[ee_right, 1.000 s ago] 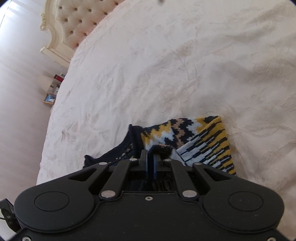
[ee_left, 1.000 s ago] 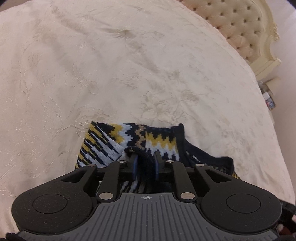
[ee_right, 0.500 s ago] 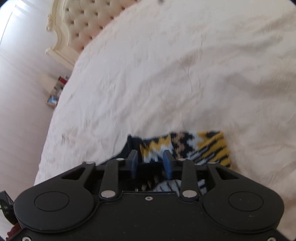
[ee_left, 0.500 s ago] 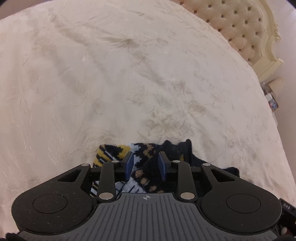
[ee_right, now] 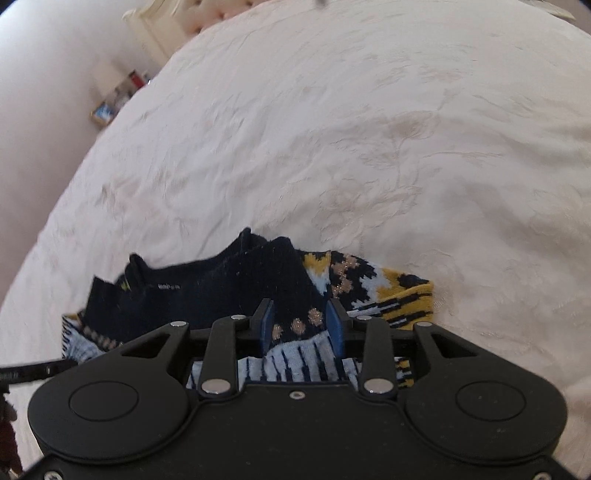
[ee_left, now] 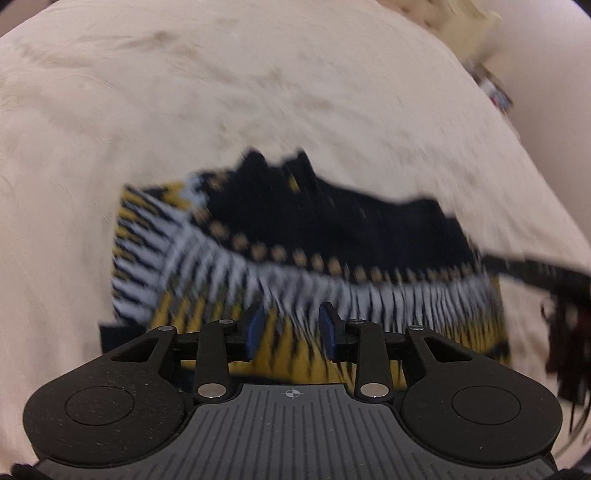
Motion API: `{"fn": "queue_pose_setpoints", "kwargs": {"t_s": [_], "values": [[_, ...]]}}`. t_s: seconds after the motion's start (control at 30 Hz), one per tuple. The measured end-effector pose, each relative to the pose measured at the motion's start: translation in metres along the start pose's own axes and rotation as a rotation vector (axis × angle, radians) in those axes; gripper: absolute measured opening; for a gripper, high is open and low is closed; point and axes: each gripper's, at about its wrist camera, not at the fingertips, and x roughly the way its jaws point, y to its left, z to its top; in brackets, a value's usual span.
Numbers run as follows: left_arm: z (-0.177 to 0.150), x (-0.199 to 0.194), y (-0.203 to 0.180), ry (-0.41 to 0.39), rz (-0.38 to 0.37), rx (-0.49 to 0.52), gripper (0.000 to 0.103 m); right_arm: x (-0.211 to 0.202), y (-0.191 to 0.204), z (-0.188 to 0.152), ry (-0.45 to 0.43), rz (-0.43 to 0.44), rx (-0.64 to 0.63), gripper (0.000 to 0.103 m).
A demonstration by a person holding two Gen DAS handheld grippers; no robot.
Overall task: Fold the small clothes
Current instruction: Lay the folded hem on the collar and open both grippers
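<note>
A small knitted garment [ee_left: 303, 243], black with yellow, white and tan patterns, lies folded on the cream bedspread [ee_left: 221, 110]. The left wrist view is motion-blurred. My left gripper [ee_left: 291, 328] is open and empty above the garment's near yellow edge. In the right wrist view the same garment [ee_right: 229, 295] lies with its black part folded on top. My right gripper [ee_right: 301, 325] is open and empty just above the dotted band, holding nothing.
The bedspread [ee_right: 332, 147] stretches far beyond the garment. A tufted headboard [ee_right: 177, 22] stands at the far end. A low shelf with small items [ee_right: 118, 96] is beside the bed. A black cable [ee_left: 535, 273] crosses at the right in the left wrist view.
Both grippers were shut on the garment a second ago. They opened, released it, and pulled back and up. The garment now lies folded, more of it in view.
</note>
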Motion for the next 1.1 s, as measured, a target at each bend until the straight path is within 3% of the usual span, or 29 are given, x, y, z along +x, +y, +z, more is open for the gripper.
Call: {"fn": "queue_pose_setpoints", "kwargs": {"t_s": [0.2, 0.37, 0.4, 0.47, 0.6, 0.7, 0.87, 0.97, 1.03, 1.1], "values": [[-0.026, 0.014, -0.012, 0.081, 0.027, 0.129, 0.032, 0.016, 0.003, 0.005, 0.052, -0.002, -0.063, 0.055], [-0.025, 0.030, -0.004, 0.109, 0.038, 0.094, 0.032, 0.028, 0.007, 0.006, 0.093, -0.019, -0.115, 0.056], [-0.023, 0.032, -0.004, 0.114, 0.039, 0.091, 0.032, 0.028, 0.009, 0.007, 0.099, -0.020, -0.122, 0.052], [-0.021, 0.030, -0.005, 0.117, 0.040, 0.099, 0.032, 0.029, 0.013, 0.009, 0.111, -0.020, -0.156, 0.015], [-0.022, 0.017, -0.006, 0.094, 0.029, 0.104, 0.033, 0.017, 0.030, 0.010, 0.054, -0.068, -0.297, 0.013], [-0.029, 0.004, 0.000, 0.070, 0.025, 0.112, 0.033, 0.017, 0.029, 0.017, 0.021, -0.120, -0.298, 0.012], [-0.041, 0.005, 0.011, 0.120, 0.097, 0.157, 0.033, 0.039, 0.025, 0.015, 0.086, -0.143, -0.294, 0.014], [-0.043, 0.006, 0.014, 0.131, 0.110, 0.156, 0.033, 0.034, 0.024, 0.014, 0.069, -0.142, -0.275, 0.026], [-0.041, 0.003, 0.012, 0.137, 0.121, 0.154, 0.033, 0.024, 0.022, 0.013, 0.043, -0.145, -0.249, 0.041], [-0.040, 0.000, 0.008, 0.136, 0.127, 0.152, 0.033, 0.011, 0.019, 0.010, 0.011, -0.147, -0.218, 0.045]]}}
